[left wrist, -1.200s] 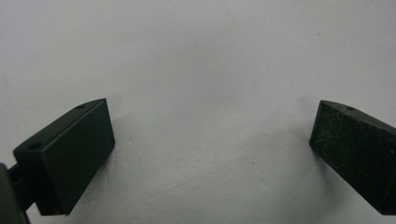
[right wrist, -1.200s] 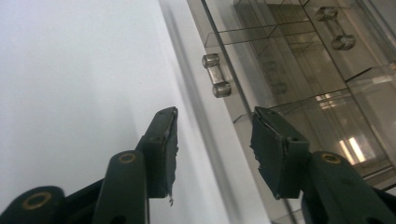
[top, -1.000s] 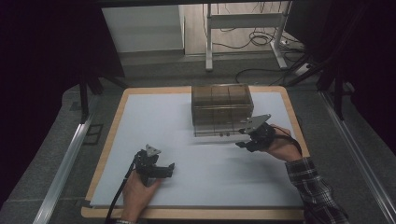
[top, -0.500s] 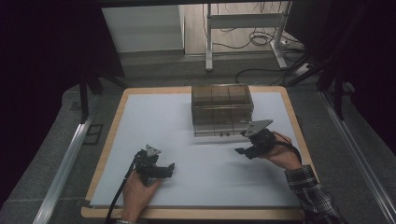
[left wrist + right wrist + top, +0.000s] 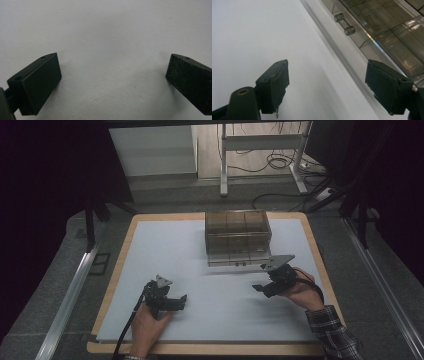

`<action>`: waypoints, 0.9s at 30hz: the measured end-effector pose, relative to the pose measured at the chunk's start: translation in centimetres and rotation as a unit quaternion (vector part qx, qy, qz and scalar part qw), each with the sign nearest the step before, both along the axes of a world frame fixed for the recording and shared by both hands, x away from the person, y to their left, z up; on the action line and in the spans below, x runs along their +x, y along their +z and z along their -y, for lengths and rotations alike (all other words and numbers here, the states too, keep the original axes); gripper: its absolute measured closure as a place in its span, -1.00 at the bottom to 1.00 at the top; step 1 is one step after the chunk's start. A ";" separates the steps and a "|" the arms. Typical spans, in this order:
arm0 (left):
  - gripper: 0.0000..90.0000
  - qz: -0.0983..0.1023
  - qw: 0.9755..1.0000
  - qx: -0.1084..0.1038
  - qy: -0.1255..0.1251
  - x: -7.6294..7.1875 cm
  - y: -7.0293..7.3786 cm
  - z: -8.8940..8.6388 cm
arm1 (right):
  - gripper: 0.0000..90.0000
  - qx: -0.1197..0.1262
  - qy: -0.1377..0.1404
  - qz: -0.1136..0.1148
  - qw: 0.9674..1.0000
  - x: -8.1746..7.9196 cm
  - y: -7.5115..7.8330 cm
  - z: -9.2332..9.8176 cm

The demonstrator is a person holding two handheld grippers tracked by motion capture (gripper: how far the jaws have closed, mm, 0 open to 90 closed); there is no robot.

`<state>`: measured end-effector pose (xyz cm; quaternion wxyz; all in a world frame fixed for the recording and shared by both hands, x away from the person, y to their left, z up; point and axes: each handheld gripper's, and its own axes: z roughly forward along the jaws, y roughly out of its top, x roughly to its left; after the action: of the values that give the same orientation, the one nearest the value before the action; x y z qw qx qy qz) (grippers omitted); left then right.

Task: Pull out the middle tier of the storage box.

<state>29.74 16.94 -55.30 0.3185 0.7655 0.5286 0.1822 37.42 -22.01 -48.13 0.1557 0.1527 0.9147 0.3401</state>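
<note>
A see-through brown box (image 5: 238, 236) with little rooms inside sits on the surface (image 5: 165, 250), toward 12 o'clock from the middle. A small clear handle (image 5: 344, 24) sticks out of its front. Nothing lies between the box and the two grippers.

The right gripper (image 5: 270, 279) is just in front of the box, near its 5 o'clock corner, but not touching it. Its jaws have just been opening and now stand wide, with nothing between them. In the right gripper view the box front runs past at 1 o'clock, and the handle is up at 12 o'clock.

The left gripper (image 5: 172, 301) rests low on the surface at 7 o'clock, well apart from the box. Its jaws are wide too, with bare white between them.

The surface is a white sheet on a wooden board (image 5: 125, 237). The wood shows as a thin edge all around. Grey floor (image 5: 65, 270) lies around the board. At 12 o'clock, past the board, stand white frame legs (image 5: 224, 165) with dark cables (image 5: 280, 162) on the floor. The sides of the room are dark.
</note>
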 end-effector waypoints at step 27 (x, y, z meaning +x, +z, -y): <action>-1.00 0.000 1.000 0.000 0.000 0.0 0.0 0.0 | -0.78 0.030 -0.044 -0.007 0.999 -3.7 -2.0 3.0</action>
<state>29.74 16.94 -55.30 0.3187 0.7654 0.5285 0.1823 33.72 -25.04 -50.11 0.1596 0.1999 0.8976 0.3591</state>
